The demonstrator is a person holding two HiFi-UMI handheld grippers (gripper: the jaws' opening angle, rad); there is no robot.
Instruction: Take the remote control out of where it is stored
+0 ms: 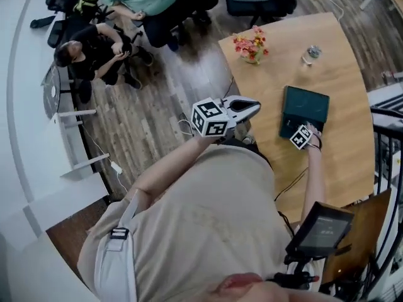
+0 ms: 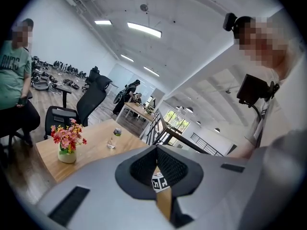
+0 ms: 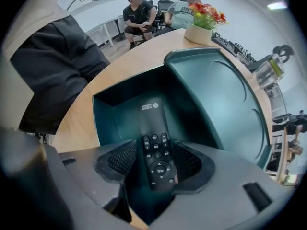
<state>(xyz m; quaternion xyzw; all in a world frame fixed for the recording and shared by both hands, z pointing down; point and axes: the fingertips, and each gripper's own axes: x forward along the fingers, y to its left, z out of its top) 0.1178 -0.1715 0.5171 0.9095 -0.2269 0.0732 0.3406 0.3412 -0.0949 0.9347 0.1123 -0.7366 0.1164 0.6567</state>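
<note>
A black remote control [image 3: 154,138] lies inside an open dark-teal box [image 3: 115,110], buttons up and sloping along the box's inside. My right gripper [image 3: 156,158] reaches into the box, one jaw on each side of the remote's button end. A gap shows at the left pad, so the jaws are open. In the head view the box [image 1: 308,106] sits on the wooden table and the right gripper [image 1: 298,131] is at its near edge. My left gripper [image 1: 253,108] hangs in the air off the table's left edge, shut and holding nothing.
The box's lid [image 3: 225,95] stands open to the right. A pot of flowers [image 1: 252,46] and a small water bottle [image 1: 310,54] stand on the far part of the table [image 1: 340,162]. Seated people [image 1: 94,52] are at the far left, beyond a wooden floor.
</note>
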